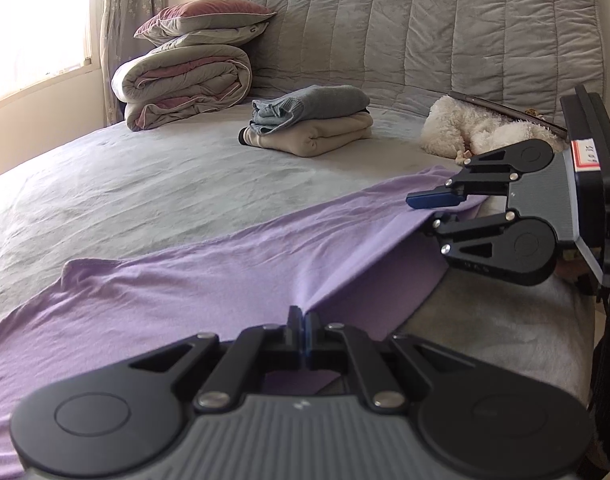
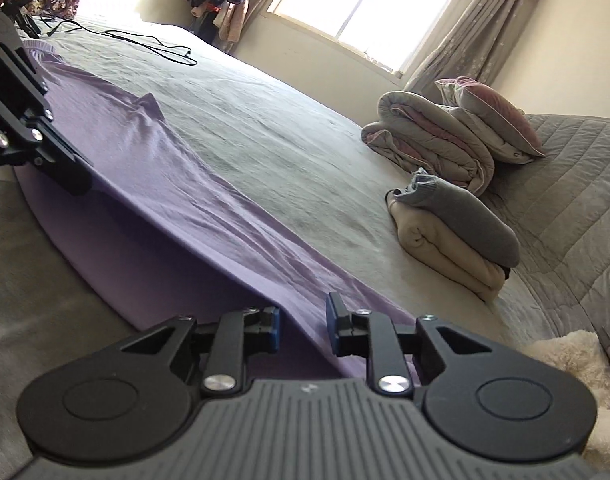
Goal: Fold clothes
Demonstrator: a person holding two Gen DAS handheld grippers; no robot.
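Note:
A lilac garment [image 1: 185,280] lies spread on the grey bed; it also shows in the right wrist view [image 2: 177,184]. My left gripper [image 1: 304,316] is shut on the garment's near edge and lifts it off the bed. My right gripper [image 2: 303,326] has its jaws apart around the same raised edge, with the cloth passing between them; from the left wrist view [image 1: 429,210] its blue upper finger lies above the cloth and the lower finger is hidden under it. The left gripper shows at the left edge of the right wrist view [image 2: 81,176], holding the edge.
A stack of folded clothes [image 1: 309,124], grey on beige, sits mid-bed, also in the right wrist view [image 2: 453,224]. A rolled quilt with a pillow [image 1: 185,76] lies by the quilted headboard [image 1: 445,28]. A white plush toy [image 1: 465,128] is at the right. A black cable [image 2: 153,44] lies at the bed's far end.

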